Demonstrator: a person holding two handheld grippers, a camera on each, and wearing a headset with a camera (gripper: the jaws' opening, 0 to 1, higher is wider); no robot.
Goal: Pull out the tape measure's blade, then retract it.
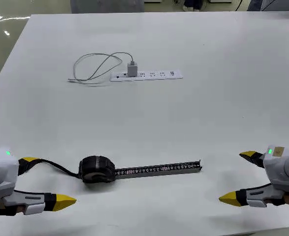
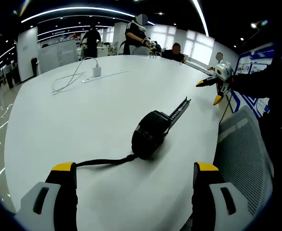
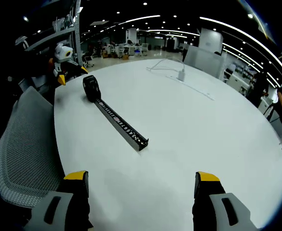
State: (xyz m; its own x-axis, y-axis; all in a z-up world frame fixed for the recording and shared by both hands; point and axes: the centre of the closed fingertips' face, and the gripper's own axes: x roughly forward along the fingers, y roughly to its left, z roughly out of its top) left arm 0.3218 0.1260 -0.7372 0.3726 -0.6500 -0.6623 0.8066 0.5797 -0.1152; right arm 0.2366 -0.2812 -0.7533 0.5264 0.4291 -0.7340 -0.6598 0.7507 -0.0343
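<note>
Pointing inward from the near left, the left gripper [image 1: 50, 180] has its jaws spread wide and holds nothing. One black tape measure [image 1: 97, 169] lies on the white table [image 1: 223, 98] just right of it, its blade [image 1: 159, 169] partly extended flat rightward. The right gripper [image 1: 233, 177], well apart from the blade tip, is likewise wide and empty. Grippers counted: two.

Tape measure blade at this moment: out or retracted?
Out. The blade lies extended flat on the table from the case; the left gripper and right gripper stand open, off the blade.
</note>
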